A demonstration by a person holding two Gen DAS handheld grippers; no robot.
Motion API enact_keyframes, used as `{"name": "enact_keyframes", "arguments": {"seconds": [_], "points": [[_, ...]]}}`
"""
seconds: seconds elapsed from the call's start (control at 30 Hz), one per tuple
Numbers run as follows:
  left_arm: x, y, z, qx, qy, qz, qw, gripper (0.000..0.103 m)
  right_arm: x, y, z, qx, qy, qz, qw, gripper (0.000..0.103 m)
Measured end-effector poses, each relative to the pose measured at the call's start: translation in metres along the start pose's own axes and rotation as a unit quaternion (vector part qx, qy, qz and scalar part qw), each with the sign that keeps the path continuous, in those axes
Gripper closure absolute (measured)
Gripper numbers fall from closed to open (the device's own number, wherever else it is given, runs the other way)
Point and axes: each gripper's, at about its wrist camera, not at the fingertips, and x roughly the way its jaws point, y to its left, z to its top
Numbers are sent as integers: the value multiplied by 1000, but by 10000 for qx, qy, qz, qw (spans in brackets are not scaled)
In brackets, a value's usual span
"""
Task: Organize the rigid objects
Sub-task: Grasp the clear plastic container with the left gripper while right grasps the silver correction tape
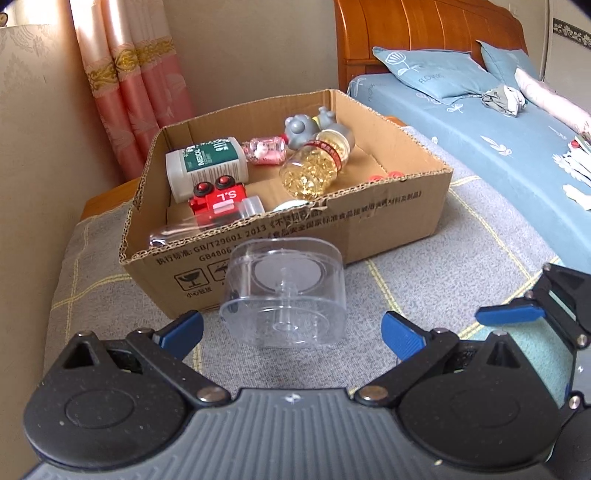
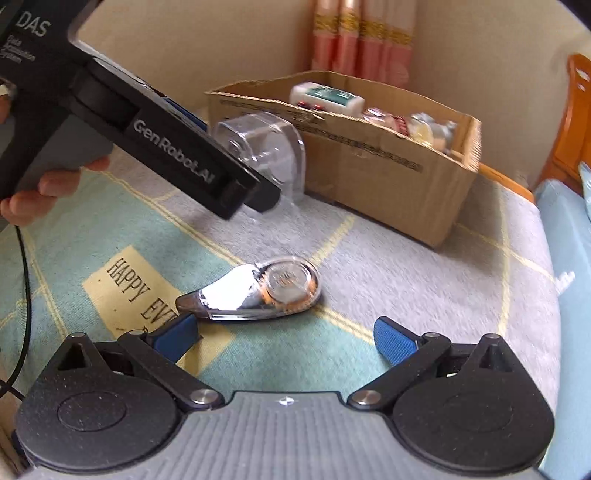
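Left gripper [image 1: 291,330] spread wide before clear plastic case [image 1: 286,293]; only right view shows wide-spread right gripper [image 2: 284,334] near tape dispenser [image 2: 258,293].

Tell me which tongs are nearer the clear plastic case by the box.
Left. The left tongs are open right in front of the clear plastic case, fingers either side of it. The right tongs are open farther back, over the tape dispenser.

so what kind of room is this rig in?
Most likely a home bedroom: a wooden headboard over a bed with blue patterned pillows, pink gold-trimmed curtains, and a brown cardboard box of small household items.
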Motion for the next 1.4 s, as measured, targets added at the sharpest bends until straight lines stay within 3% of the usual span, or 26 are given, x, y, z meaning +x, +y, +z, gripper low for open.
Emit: {"name": "enact_keyframes", "arguments": {"seconds": [0.17,0.4,0.73,0.83,0.97,1.4], "points": [[5,4,-2,-120,44,18,9999,1,10,-4,7,-302,-123,330,9989,0],[16,3,0,-179,97,39,9998,1,16,4,14,-442,-145,479,9978,0],[19,7,6,-339,30,144,9993,6,16,20,19,-139,-62,194,9997,2],[20,7,8,-337,75,84,9994,18,14,21,18,-74,-99,121,9999,10],[19,7,10,-337,97,-30,9994,27,10,23,16,-32,-63,60,10000,10],[15,8,3,-326,54,126,9994,27,0,7,6,300,22,-207,9993,10]]}}
